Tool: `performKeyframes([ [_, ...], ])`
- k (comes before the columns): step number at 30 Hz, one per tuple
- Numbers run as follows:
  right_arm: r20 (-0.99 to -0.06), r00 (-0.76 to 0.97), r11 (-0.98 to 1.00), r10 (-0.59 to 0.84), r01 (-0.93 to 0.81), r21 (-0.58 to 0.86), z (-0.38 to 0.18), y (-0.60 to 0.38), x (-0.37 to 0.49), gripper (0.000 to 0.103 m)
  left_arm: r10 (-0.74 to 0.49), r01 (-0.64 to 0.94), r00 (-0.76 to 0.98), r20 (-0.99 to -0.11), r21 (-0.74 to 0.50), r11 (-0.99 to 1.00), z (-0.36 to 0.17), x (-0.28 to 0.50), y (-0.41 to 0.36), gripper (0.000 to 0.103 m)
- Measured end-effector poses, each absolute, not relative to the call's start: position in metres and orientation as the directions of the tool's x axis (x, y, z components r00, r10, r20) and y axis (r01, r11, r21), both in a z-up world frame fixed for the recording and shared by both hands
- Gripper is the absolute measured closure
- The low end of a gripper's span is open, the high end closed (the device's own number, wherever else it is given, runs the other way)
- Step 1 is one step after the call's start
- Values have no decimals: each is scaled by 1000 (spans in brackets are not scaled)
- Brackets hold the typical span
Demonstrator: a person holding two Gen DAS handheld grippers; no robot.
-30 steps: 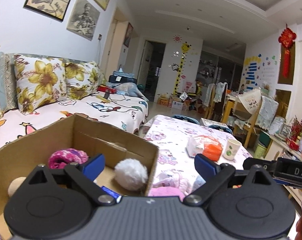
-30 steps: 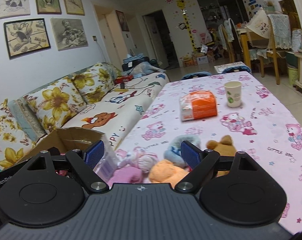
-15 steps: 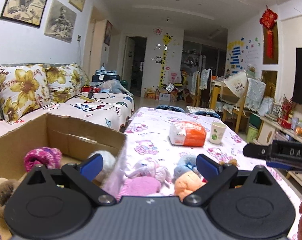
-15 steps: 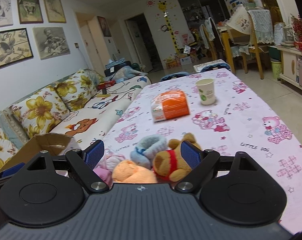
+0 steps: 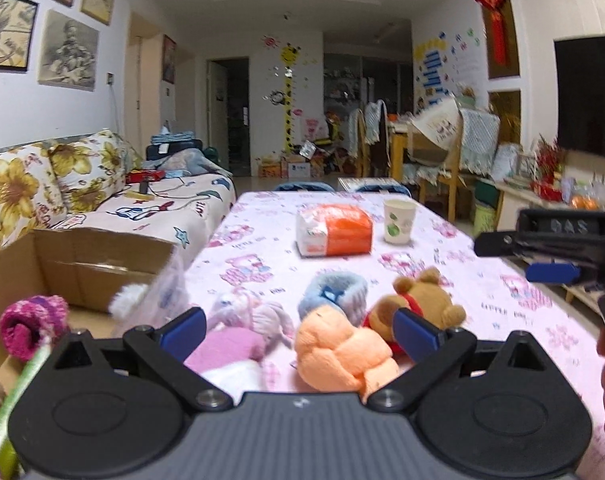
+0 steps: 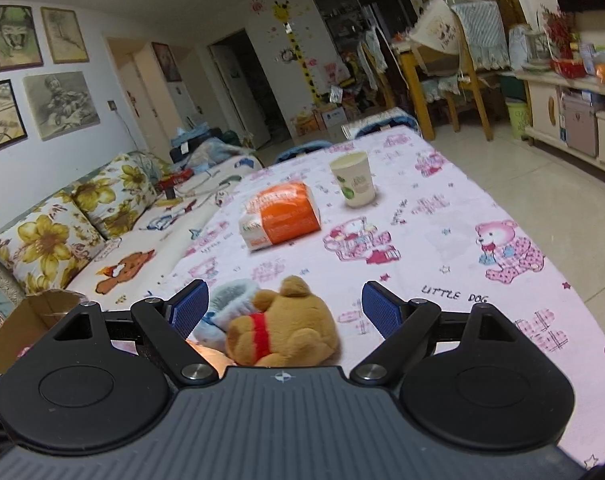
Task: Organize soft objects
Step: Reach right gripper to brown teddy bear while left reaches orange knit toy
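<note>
Soft toys lie on the pink tablecloth [image 5: 442, 280]: an orange plush [image 5: 342, 352], a pink one [image 5: 226, 350], a pale rabbit [image 5: 254, 314], a blue bootie [image 5: 334, 296] and a brown bear with a red scarf [image 5: 418, 308]. My left gripper [image 5: 300, 328] is open above the pink and orange toys. My right gripper [image 6: 284, 306] is open around the brown bear [image 6: 282, 328], with the blue bootie [image 6: 226, 308] beside it; it also shows at the left wrist view's right edge [image 5: 550, 240]. A cardboard box [image 5: 94, 256] at left holds a magenta knit toy [image 5: 32, 326] and a white fluffy ball [image 5: 128, 302].
An orange-and-white packet [image 5: 334, 234] and a paper cup [image 5: 398, 222] stand further along the table. A sofa with flowered cushions [image 5: 62, 188] runs along the left, behind the box. Chairs and a cabinet stand at the right.
Both grippers have swung right, from over the box to above the toys on the table. The right gripper now has the brown bear between its open fingers.
</note>
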State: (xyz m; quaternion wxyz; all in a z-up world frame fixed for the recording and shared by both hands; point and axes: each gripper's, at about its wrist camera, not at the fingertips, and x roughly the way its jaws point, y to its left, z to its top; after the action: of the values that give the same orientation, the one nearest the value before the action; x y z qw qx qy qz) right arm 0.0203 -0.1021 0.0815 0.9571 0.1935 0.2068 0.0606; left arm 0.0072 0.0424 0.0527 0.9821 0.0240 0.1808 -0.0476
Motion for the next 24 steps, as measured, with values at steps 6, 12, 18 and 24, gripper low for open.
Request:
performKeyframes([
  [6,-436,864,917,252,-70,392,68,-86,45,0,-102,130,901,-421,38,991,39,22,28,4],
  [12,-465,839,921,283,-103,375,61,-75,63,0,-102,125,884,-456,20,992,29,38,18,4],
  [18,-495,820,920,288,-93,381,55,-76,73,0,-99,108,867,-488,-9,994,22,53,18,4],
  [24,-511,800,913,315,-108,393,49,-74,75,0,-94,119,857,-507,16,993,16,66,17,4],
])
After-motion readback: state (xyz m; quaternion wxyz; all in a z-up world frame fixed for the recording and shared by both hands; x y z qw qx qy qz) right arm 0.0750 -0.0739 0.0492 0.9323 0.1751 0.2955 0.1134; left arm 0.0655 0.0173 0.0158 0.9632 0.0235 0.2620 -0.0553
